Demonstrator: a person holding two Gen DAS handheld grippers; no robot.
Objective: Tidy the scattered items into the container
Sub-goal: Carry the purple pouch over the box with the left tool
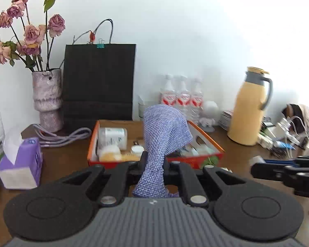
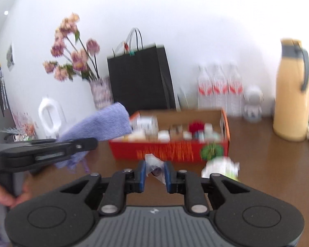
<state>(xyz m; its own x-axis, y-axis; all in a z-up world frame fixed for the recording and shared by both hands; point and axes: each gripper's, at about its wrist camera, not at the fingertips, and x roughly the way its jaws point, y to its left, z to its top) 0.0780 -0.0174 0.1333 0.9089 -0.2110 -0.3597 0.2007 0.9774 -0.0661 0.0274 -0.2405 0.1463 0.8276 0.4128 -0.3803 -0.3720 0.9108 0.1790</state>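
Note:
My left gripper (image 1: 155, 164) is shut on a blue woven cloth (image 1: 164, 131) that stands up between the jaws, just in front of the orange box (image 1: 195, 161). The box holds several small jars and packets. In the right wrist view the same cloth (image 2: 105, 123) hangs from the left gripper (image 2: 80, 144) left of the box (image 2: 166, 150). My right gripper (image 2: 154, 171) is closed on a small clear plastic wrapper (image 2: 153, 164) in front of the box. A crumpled white and green wrapper (image 2: 220, 167) lies on the table to its right.
A black paper bag (image 1: 98, 82), a vase of dried roses (image 1: 47, 100), water bottles (image 1: 181, 96) and a yellow thermos (image 1: 249, 107) stand behind the box. A purple tissue box (image 1: 22, 164) is at left, cables and chargers (image 1: 284, 135) at right.

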